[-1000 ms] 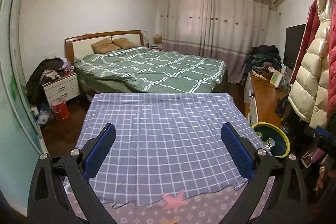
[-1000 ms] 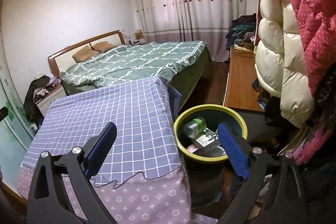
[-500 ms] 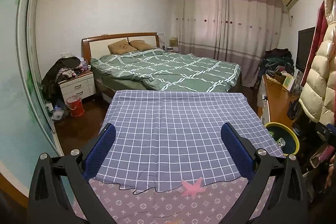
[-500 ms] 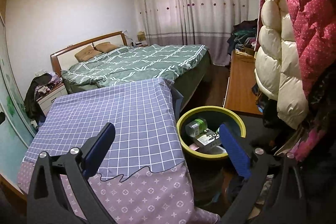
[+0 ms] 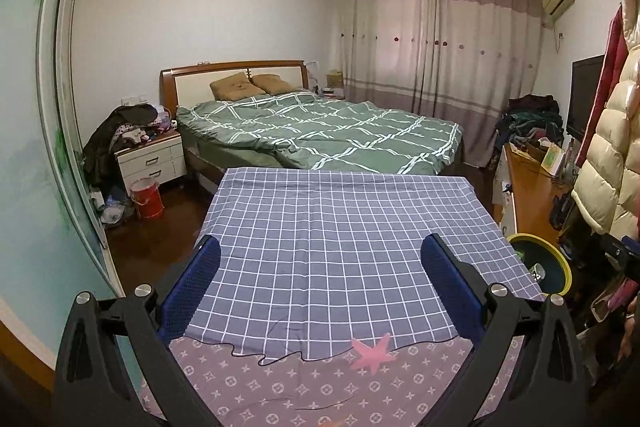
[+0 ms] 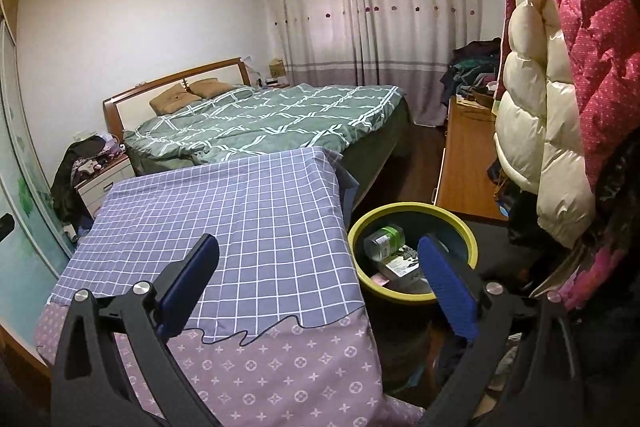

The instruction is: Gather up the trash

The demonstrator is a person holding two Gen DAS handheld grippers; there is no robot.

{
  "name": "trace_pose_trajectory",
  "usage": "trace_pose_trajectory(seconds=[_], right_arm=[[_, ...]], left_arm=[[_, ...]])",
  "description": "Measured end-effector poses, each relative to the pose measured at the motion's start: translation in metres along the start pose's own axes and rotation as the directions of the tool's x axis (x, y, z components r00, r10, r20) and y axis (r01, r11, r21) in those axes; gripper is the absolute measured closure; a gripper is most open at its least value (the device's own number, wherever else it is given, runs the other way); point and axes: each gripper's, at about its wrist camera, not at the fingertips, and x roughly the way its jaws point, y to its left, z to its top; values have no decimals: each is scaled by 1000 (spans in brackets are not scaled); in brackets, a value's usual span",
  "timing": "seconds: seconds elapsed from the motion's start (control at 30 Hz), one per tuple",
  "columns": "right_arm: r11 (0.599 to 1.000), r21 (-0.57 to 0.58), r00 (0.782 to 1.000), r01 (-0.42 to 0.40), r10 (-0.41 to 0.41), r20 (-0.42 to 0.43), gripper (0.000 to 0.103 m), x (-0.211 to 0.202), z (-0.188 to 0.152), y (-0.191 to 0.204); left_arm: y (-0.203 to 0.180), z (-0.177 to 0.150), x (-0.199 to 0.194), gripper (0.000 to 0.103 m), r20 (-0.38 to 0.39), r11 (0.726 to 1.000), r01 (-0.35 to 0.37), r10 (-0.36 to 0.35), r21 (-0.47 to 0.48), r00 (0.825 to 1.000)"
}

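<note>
Hovering with fingers apart and empty, the left gripper point(image 5: 320, 283) and right gripper point(image 6: 318, 279) look finished: trash (a green-labelled bottle point(image 6: 385, 241), packets) lies in the yellow-rimmed bin point(image 6: 466, 233), lower right, beside the checked tablecloth point(image 6: 240, 211).

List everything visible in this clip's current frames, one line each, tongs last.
Bin: one, yellow rim, right of the table.
Bottle: one, clear with green label, in the bin.
Packets: several, white and pink, in the bin.
Table: one, blue checked cloth, in front.
Bed: one, green quilt, behind the table.
Nightstand: one, white, left of the bed.
Bucket: one, red, on the floor.
Coats: white and pink, hanging right.
Left tongs: open, empty.
Right tongs: open, empty.
</note>
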Motion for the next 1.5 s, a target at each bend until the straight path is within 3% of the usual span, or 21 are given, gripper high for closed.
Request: trace_pose_trajectory(seconds=[1.5], right_arm=[[999,24,1000,-23,24,-21,7,9,-5,4]], left_arm=[[-10,-4,15,5,-27,1000,-1,1,16,1000]])
